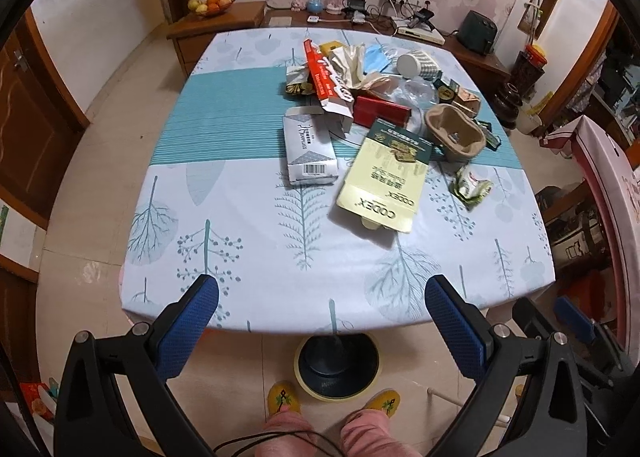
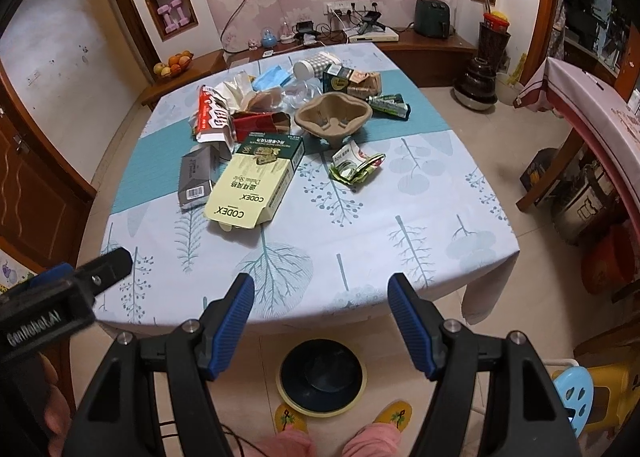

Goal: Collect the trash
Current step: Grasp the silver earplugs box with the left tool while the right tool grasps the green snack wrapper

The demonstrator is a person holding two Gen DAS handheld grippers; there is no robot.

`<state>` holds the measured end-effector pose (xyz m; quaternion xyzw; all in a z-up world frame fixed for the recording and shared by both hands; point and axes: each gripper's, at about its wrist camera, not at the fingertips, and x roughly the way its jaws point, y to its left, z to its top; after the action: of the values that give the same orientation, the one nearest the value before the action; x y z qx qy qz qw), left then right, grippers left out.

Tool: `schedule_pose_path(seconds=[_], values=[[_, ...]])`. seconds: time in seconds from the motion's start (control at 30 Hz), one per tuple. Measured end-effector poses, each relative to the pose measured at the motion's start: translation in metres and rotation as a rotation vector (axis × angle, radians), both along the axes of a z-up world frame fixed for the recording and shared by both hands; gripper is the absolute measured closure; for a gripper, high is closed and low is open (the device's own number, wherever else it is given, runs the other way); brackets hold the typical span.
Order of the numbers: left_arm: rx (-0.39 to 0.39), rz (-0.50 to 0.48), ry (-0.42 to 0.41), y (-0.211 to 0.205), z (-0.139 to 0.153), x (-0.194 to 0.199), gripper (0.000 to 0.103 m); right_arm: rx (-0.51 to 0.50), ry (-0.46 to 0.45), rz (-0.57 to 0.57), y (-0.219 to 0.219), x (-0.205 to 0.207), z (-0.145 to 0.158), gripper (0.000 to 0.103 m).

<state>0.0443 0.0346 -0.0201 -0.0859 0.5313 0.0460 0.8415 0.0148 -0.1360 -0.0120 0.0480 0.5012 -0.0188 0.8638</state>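
I judge the collecting not begun: the trash pile [image 1: 384, 97] lies on the table [image 1: 240, 257], well apart from my grippers. My left gripper [image 1: 322, 293] and right gripper [image 2: 320, 293] are wide open, empty. The bin [image 2: 322, 375] stands below.

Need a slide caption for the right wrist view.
Open right hand-held gripper hovers at table edge, facing trash pile; CODEX box nearest.
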Motion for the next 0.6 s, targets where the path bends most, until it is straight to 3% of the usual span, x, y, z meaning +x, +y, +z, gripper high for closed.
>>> schedule_pose_path(seconds=[0.23,0.6], values=[[-0.002,0.013,0.022,0.031,-0.014,0.045,0.001,0.046,0.045,-0.050,-0.007,0.027,-0.021,0.034],[-0.032,-0.006,0.093,0.052,-0.060,0.121,0.001,0.078,0.082,-0.135,-0.031,0.089,-0.050,0.034]])
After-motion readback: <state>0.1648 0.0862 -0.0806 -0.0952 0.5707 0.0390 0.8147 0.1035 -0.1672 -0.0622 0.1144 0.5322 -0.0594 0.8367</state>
